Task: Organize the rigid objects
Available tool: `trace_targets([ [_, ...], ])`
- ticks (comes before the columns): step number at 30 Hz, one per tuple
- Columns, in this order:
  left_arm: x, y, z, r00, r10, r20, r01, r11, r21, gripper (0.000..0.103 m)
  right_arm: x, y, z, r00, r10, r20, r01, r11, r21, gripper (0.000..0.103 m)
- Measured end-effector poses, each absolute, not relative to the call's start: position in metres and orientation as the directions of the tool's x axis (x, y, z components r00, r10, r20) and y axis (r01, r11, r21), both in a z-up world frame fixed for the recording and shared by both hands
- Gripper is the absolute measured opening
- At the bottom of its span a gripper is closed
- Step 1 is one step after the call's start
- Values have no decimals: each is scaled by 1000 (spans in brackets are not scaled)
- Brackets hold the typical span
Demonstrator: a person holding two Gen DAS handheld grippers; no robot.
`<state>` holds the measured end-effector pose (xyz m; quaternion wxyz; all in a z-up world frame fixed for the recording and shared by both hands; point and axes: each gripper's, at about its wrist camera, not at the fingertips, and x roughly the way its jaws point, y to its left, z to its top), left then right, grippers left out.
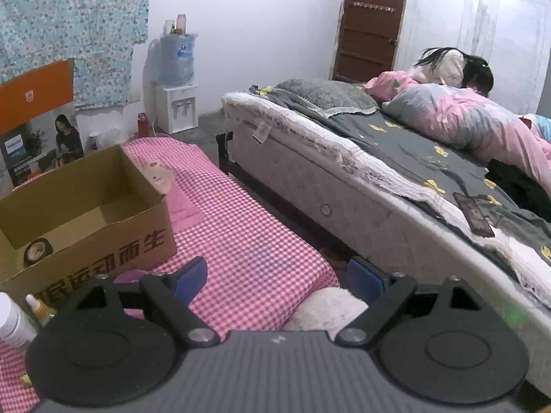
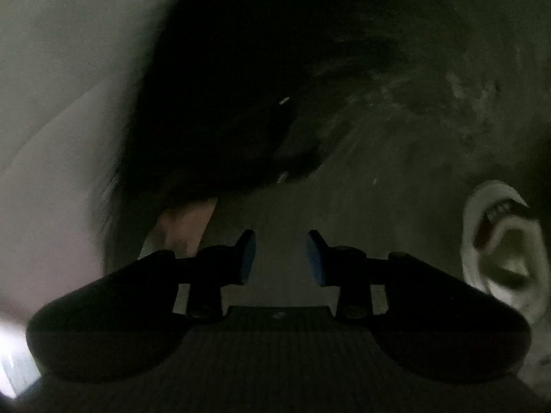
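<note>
Hovering with the left tool point(image 1: 273, 277) spread wide and empty over the pink-checked tabletop point(image 1: 255, 241), right tool point(image 2: 281, 258) narrowly apart, holding nothing, needing to be steadied before reaching for the near-left bottles point(image 1: 13, 320) beside the cardboard box point(image 1: 103, 237).

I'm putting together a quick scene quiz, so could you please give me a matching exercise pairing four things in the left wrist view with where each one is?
Things:
1. roll of tape
2. phone
3. water jug
4. white bottle

Places:
A. on top of the white dispenser by the far wall
B. inside the cardboard box, at its near corner
C. lying on the grey sheet near the bed's edge
D. at the left edge of the picture, in front of the box

Pairs: 1-B, 2-C, 3-A, 4-D
</note>
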<state>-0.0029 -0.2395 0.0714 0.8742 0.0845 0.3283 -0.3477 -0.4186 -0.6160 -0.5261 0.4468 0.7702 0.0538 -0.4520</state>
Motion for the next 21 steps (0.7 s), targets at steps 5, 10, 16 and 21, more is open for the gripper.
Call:
trace_targets([
  [5, 4, -262, 69, 546, -538, -642, 658, 750, -69, 90, -416, -658, -585, 582, -369, -724, 340, -699, 629, 27],
  [10, 11, -277, 57, 537, -500, -680, 643, 764, -54, 90, -407, -671, -634, 558, -372, -742, 290, -750, 594, 29],
  [16, 16, -286, 48, 525, -480, -703, 647, 762, -37, 90, -404, -672, -646, 543, -348, -764, 308, -764, 567, 30],
  [21, 16, -282, 45, 510, -488, -708, 652, 756, -51, 90, -394, -646, -639, 541, -232, -808, 463, -720, 517, 31],
])
